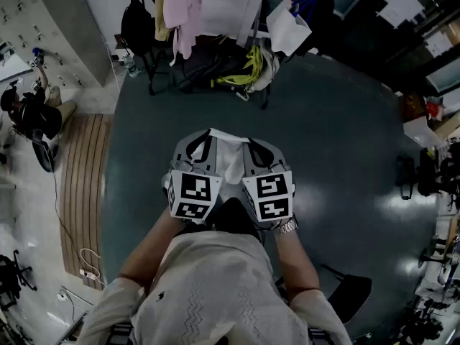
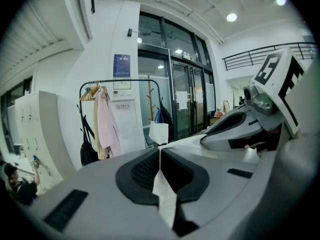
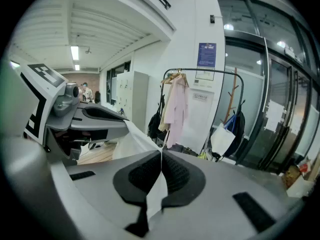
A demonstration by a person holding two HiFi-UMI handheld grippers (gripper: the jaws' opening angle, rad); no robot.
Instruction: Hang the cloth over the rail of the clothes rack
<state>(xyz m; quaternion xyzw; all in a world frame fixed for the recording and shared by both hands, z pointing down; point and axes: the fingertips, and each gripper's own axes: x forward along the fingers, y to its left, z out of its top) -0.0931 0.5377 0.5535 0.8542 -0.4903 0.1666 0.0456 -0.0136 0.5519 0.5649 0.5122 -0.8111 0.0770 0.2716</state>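
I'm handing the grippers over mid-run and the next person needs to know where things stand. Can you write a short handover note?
Left gripper: shut on one edge of the cloth.
Right gripper: shut on the other edge. Both grippers are held close together in front of the body.
Cloth: hangs between the two grippers.
Rack: some way ahead across the floor. A pink garment hangs at one end of its rail; the rest of the rail looks bare.
Done: cloth gripped.
Left: walk to the rack, drape the cloth over the rail, release.
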